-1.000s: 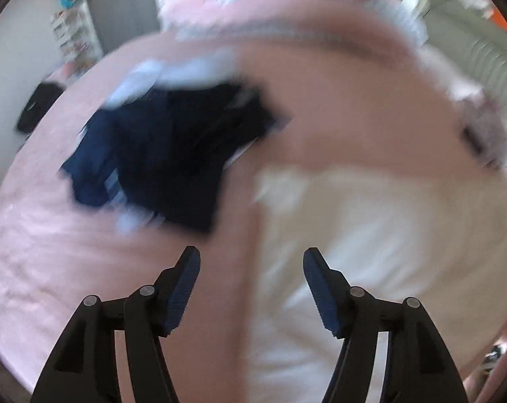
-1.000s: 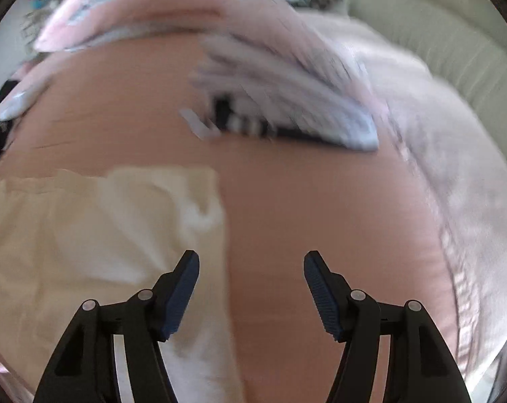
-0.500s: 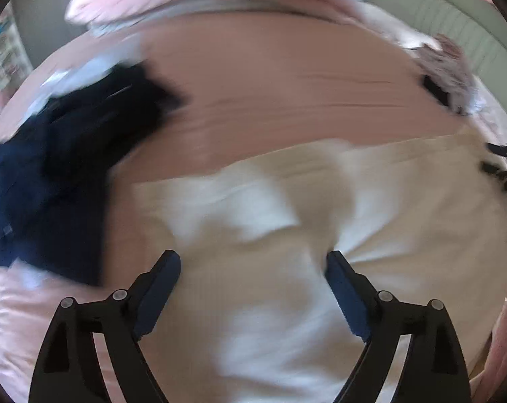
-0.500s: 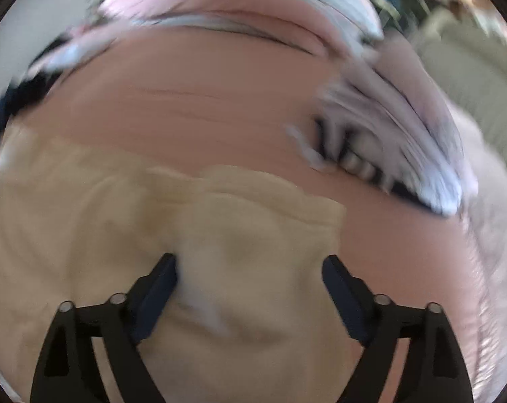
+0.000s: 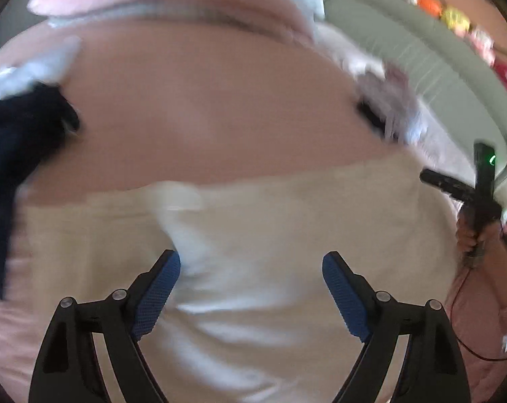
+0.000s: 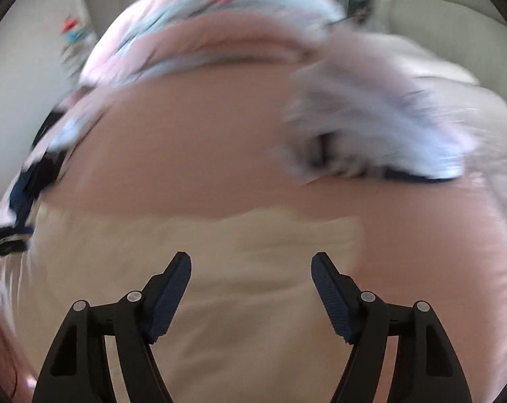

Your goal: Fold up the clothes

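Both views are smeared with motion blur. A cream garment [image 5: 287,221] lies flat on the pink bedspread [image 5: 203,100], filling the near side of the bed. The left gripper [image 5: 251,288] hangs over it, jaws wide but closing, pads off the cloth. The right gripper [image 6: 250,285] hovers near the garment's far right corner, jaws closing too, nothing pinched. A navy garment [image 5: 14,154] sits at left, a pale striped pile [image 6: 381,134] farther back.

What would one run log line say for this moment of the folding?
stage: reaching | cream cloth garment: flat on pink bedsheet | left gripper: closing, nothing gripped | right gripper: closing, nothing gripped
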Available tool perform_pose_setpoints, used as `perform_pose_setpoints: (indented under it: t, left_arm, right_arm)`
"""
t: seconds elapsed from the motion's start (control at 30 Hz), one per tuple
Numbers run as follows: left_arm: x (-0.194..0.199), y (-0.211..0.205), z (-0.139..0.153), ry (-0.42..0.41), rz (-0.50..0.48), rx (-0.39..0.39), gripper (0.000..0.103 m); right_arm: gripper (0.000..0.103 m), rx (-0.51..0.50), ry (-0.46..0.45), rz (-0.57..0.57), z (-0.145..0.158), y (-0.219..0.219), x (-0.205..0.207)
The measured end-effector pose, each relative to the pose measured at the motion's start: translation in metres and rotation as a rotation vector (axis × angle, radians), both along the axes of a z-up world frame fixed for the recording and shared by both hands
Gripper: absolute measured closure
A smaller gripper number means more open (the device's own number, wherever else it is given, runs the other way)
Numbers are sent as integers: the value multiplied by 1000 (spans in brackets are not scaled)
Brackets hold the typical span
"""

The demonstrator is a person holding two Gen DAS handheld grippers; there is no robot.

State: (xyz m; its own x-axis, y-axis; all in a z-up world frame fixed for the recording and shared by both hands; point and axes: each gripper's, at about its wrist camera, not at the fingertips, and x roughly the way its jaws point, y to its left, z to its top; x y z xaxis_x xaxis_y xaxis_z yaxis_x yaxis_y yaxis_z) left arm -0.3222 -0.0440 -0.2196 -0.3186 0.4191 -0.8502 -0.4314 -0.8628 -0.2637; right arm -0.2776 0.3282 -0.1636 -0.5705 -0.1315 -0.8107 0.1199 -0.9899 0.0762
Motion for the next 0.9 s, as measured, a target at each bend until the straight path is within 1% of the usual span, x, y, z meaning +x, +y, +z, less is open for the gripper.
perform_pose_setpoints:
  t: [0.03, 0.07, 0.1, 0.13, 0.17, 0.2, 0.23, 0.27, 0.33, 0.4, 0.43, 0.47, 0.5, 0.53, 0.57, 0.6, 0.63, 0.7, 0.73, 0.77, 0.8, 0.83, 0.87, 0.9]
  left_arm:
    - [-4, 2, -2, 7, -8, -14, 20]
    - [-4, -3, -2, 19, 5, -29, 22]
    - [-1, -10, 0, 27, 41, -72, 22]
    - [-3, -24, 1, 25, 88, -126, 22]
    - [-7, -41, 2, 14, 150, -151, 22]
    - [-11, -59, 3, 2, 218, -163, 24]
    - [-13, -72, 7, 12, 283, -189, 28]
    - [-10, -75, 14, 44, 295, -186, 28]
    - [-3, -71, 24, 109, 276, -159, 28]
    - [2, -60, 24, 152, 267, -159, 28]
    - [5, -55, 23, 173, 262, -159, 28]
    - [12, -67, 25, 174, 244, -108, 28]
    - [21, -82, 24, 164, 215, -45, 28]
    - [20, -87, 21, 140, 174, -5, 28]
    - [13, -89, 17, 109, 128, 25, 28]
    - [8, -85, 12, 82, 90, 34, 28]
    - [0, -83, 8, 72, 70, 25, 26]
    - [-17, -83, 0, 65, 45, -3, 25]
    - [-24, -87, -1, 85, 76, -68, 25]
    - [-31, -93, 0, 115, 129, -158, 26]
    - [-37, -99, 1, 146, 182, -248, 26]
    - [-43, -109, 1, 161, 248, -322, 26]
    - [-45, -118, 5, 163, 295, -307, 26]
    - [-44, -125, 10, 161, 329, -252, 26]
  right_arm:
    - [29, 23, -21, 27, -7, -7, -1]
    - [29, 46, -43, 54, -14, -15, -2]
    - [29, 70, -64, 82, -21, -22, -3]
    - [27, 45, -76, 71, -21, -16, -4]
    - [26, 17, -88, 57, -19, -9, -5]
    - [26, 13, -87, 25, -17, -2, -5]
    - [26, 56, -67, -10, -12, 1, -4]
    - [26, 102, -45, -46, -8, 4, -3]
    - [27, 119, 17, -18, 12, -13, 6]
    - [27, 67, 46, 95, 29, -48, 10]
    - [27, 61, 51, 151, 34, -74, 12]
    - [26, 58, 54, 207, 39, -101, 14]
    - [26, 51, 46, 280, 41, -137, 16]
    - [26, 27, 26, 352, 36, -162, 15]
    - [26, 5, 8, 419, 31, -191, 14]
    - [27, 6, -7, 462, 22, -216, 11]
    - [27, 8, -22, 502, 14, -240, 7]
    - [27, 42, -69, 533, -13, -272, -6]
    - [27, 79, -78, 528, -24, -279, -8]
    - [26, 117, -86, 521, -34, -285, -9]
    - [24, 130, -74, 498, -35, -280, -13]
    - [24, 142, -61, 474, -36, -275, -17]
    - [23, 153, -47, 450, -37, -269, -20]
    - [23, 172, -39, 388, -34, -257, -25]
